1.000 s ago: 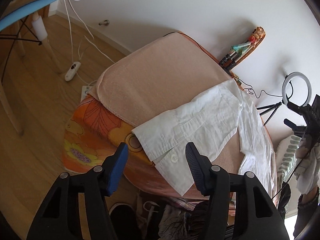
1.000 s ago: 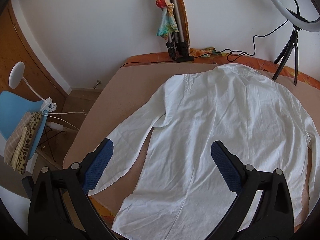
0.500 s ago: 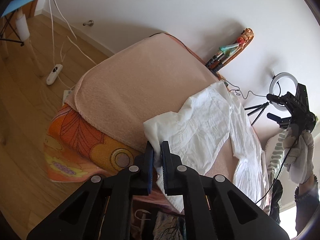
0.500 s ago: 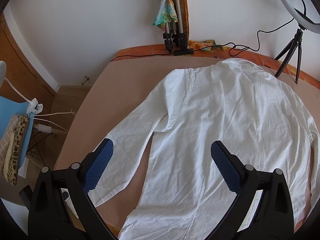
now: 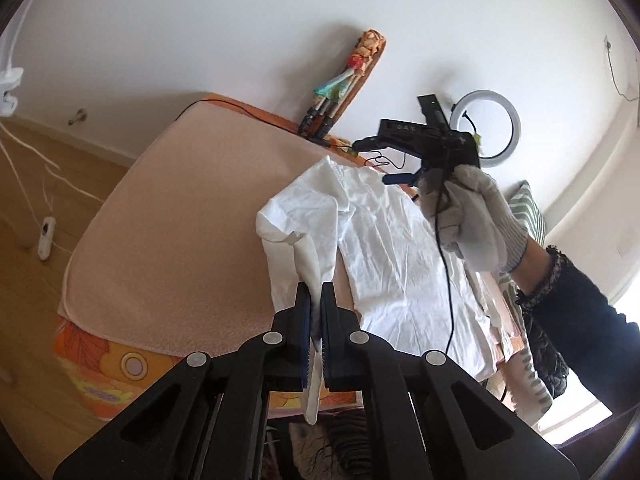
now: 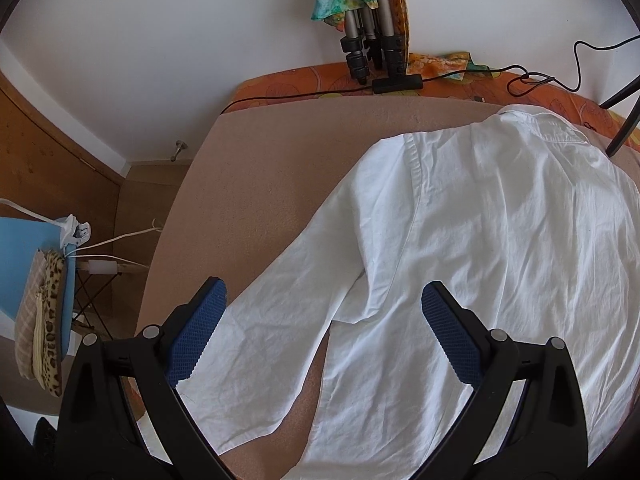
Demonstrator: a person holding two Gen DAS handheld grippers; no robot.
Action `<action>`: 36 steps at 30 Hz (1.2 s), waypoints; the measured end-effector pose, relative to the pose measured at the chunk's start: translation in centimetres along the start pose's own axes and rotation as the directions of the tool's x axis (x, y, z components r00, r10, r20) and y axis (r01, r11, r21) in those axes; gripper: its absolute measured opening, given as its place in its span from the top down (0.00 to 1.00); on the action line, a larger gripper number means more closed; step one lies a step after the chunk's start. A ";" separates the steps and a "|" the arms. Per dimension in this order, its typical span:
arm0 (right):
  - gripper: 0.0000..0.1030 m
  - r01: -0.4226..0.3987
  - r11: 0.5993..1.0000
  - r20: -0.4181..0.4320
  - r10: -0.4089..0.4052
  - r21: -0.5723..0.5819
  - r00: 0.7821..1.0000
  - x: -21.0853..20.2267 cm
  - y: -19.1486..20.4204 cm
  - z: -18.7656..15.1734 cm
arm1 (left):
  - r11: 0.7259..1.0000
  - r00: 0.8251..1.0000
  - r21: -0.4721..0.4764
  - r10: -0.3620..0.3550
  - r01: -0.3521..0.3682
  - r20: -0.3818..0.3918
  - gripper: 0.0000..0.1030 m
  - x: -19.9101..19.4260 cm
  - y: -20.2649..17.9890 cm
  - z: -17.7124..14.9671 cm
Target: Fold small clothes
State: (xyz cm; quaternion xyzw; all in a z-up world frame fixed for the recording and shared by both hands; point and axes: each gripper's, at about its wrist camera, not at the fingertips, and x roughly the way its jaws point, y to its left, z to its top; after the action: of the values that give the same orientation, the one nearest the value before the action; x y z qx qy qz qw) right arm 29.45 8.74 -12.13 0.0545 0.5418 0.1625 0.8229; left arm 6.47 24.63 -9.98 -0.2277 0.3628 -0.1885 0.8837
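White shirt point(image 6: 500, 264) spread back-up on the pink towel point(image 5: 192, 216) near its far edge, left gripper point(image 5: 316, 304) clamped on the lifted sleeve cuff point(image 5: 308, 264), right gripper point(image 6: 324, 320) wide apart above the sleeve, gloved hand point(image 5: 476, 224) holding it.

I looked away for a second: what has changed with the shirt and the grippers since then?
The left gripper has closed on the cuff of the white shirt and lifted that sleeve off the peach towel. The right gripper has moved closer over the shirt, jaws open as before. The shirt's body stays flat.
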 end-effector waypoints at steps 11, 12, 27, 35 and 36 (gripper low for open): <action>0.05 -0.026 0.997 -0.135 0.017 -0.066 0.991 6.0 2.0 2.6 | 0.971 0.980 0.170 -0.144 0.166 -0.137 0.97 3.0 -9.9 -1.6; 0.09 -0.031 0.997 -0.154 0.021 -0.067 0.988 6.5 2.0 2.7 | 0.967 0.977 0.181 -0.152 0.178 -0.146 0.97 3.3 -10.6 -2.1; 0.75 0.156 0.954 -0.225 -0.216 -0.258 0.950 7.6 0.5 2.6 | 0.942 0.950 0.286 -0.087 0.177 -0.301 0.97 7.3 -14.0 -7.5; 0.93 0.066 0.981 -0.145 -0.093 -0.183 0.985 3.0 -4.3 3.0 | 0.925 0.951 0.349 -0.042 0.153 -0.306 0.97 8.5 -15.2 -8.9; 0.93 0.055 0.984 -0.157 -0.082 -0.167 0.984 2.9 -5.2 2.8 | 0.923 0.950 0.358 -0.028 0.144 -0.310 0.97 8.8 -15.3 -9.3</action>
State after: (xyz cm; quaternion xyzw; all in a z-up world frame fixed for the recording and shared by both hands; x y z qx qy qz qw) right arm 34.18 5.05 -14.92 -0.0450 0.5940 0.1814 0.7824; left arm 2.98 5.19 -12.52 -0.0387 0.4388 -0.3258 0.8366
